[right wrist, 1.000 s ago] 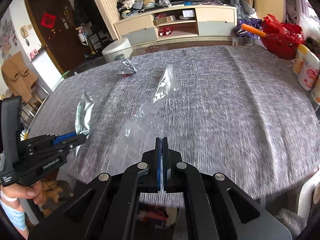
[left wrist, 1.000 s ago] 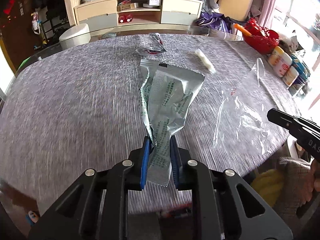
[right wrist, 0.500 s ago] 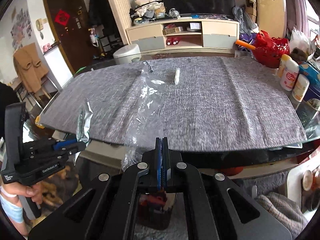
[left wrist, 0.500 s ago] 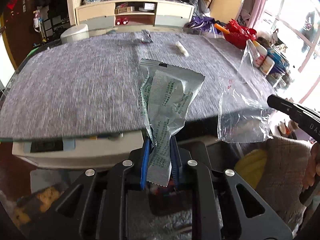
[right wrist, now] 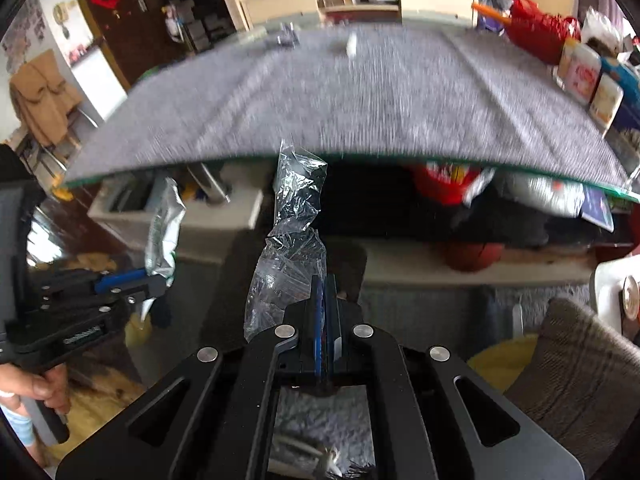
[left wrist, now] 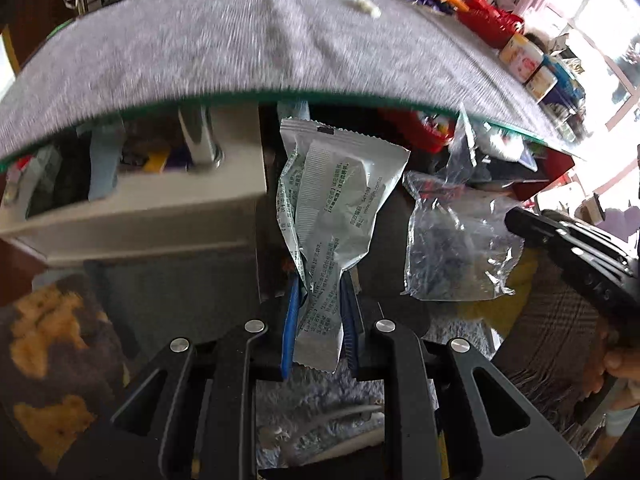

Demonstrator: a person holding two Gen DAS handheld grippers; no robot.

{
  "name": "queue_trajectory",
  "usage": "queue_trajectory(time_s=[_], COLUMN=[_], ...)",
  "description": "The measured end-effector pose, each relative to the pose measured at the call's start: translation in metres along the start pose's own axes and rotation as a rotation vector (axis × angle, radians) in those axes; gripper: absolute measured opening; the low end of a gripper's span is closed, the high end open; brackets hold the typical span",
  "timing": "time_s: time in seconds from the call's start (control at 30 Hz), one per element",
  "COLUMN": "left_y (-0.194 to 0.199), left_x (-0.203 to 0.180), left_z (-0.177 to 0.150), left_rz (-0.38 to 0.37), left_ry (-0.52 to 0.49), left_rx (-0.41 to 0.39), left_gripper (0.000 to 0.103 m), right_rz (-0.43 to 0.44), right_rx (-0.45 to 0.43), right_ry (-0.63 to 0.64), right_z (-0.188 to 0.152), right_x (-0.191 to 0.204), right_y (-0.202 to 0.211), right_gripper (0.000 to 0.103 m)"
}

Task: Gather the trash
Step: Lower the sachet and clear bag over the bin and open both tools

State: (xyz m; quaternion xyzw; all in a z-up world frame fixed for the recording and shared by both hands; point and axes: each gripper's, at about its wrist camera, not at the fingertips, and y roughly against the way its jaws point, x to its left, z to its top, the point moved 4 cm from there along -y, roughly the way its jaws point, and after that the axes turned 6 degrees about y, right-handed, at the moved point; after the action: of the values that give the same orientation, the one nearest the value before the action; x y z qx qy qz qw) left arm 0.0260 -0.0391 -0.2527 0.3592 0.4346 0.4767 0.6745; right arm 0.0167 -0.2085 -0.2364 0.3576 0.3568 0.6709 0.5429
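My left gripper point(left wrist: 318, 280) is shut on a silver-green foil wrapper point(left wrist: 334, 208), held upright below the table's front edge. It also shows at the left of the right wrist view point(right wrist: 164, 224). My right gripper point(right wrist: 325, 280) is shut on a crumpled clear plastic bag point(right wrist: 294, 232), which hangs at the right of the left wrist view point(left wrist: 452, 240). A small foil wrapper point(right wrist: 286, 36) and a white scrap point(right wrist: 352, 44) lie at the far side of the grey table point(right wrist: 360, 104).
Bottles and boxes point(right wrist: 592, 76) and a red basket point(right wrist: 540, 28) stand at the table's right edge. Under the table are a white shelf unit point(left wrist: 132, 208), red items and clutter. A plaid cushion point(right wrist: 576, 364) is at lower right.
Both grippers have pulled back and dropped from above the table to below its front edge, each still holding its piece. The table now fills only the upper part of both views.
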Motion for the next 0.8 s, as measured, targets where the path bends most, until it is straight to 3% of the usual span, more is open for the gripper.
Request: queue_trajectory(time_s=[0.4, 0.8], left_y=[-0.068, -0.095], left_x=[0.003, 0.008], left_z=[-0.018, -0.021], left_rz=[-0.007, -0.041], left_ry=[-0.013, 0.005], left_rx=[0.112, 0.177], left_gripper=[0.019, 0.026], right_rz=[0.008, 0.056], right_rx=[0.128, 0.166], right_ry=[-0.044, -0.107], right_z=[-0.027, -0.027], right_x=[0.003, -0.001], right_y=[-0.075, -0.096], right_gripper=[0.003, 0.006])
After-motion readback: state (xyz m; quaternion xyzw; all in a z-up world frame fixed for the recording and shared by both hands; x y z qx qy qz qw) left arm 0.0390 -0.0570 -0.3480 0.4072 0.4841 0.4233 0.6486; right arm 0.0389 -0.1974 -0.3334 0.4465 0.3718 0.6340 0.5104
